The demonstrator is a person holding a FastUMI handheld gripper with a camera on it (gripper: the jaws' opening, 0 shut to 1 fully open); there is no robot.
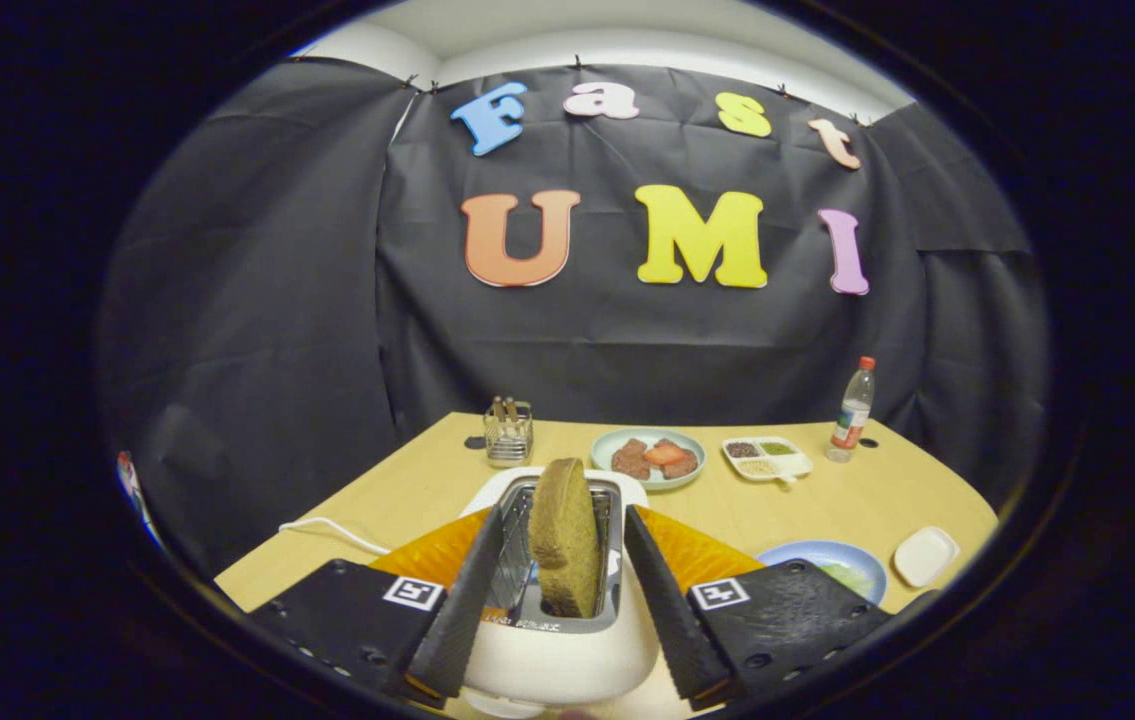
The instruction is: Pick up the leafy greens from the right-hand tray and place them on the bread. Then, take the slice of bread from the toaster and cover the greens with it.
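Item: slice of bread (565,535), upright in the slot of the white toaster (567,650), between our claw (559,590) fingers. We log the claw wide open, gripping nothing. Beyond, on the counter (397,500): plate of meat (649,458), condiment tray (767,458), bottle (852,410), utensil holder (508,435).

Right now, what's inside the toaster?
A slice of bread stands in the toaster, between the open gripper's fingers. Its bottom edge is hidden down in the slot.
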